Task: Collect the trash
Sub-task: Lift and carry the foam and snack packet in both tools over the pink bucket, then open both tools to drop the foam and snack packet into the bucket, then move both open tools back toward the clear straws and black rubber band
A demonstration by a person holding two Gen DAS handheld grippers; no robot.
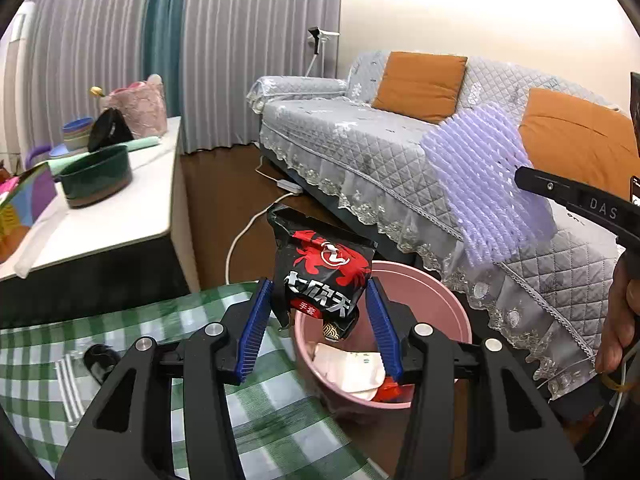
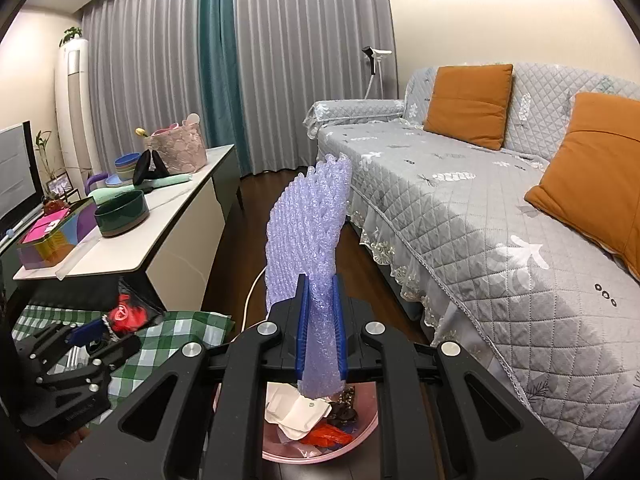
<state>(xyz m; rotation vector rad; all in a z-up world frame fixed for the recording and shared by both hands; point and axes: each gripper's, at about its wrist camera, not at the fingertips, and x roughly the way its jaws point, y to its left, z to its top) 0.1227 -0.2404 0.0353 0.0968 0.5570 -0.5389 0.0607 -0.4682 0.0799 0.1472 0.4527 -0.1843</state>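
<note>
- The left hand-held gripper (image 1: 320, 320) has its blue pads spread to either side of a black-and-red snack bag (image 1: 322, 276); the pads look close to the bag's sides, but whether they pinch it or have let go cannot be told.
- The bag stands upright, long axis roughly vertical, its lower end over the near rim of the pink bin (image 1: 452, 308).
- The bin sits on the floor just past the edge of the green checked cloth (image 1: 180, 320); white paper and red wrappers already lie inside it.
- The right hand-held gripper (image 2: 320, 332) is clenched on the lower end of a purple foam net (image 2: 308, 232), which rises upright from between the pads.
- In the right wrist view the bin (image 2: 368, 428) lies directly below that gripper, under the net's bottom edge, so a straight drop should land inside.
- Judgement: both pieces are about equally placed for release; the left bag hangs nearer the rim and may want a small push forward, or it could tip out onto the cloth.
- Farther off, a desk (image 1: 132, 208) with a dark green bowl (image 1: 96, 180) stands to the left.
- A grey sofa (image 2: 460, 208) runs along the right.
</note>
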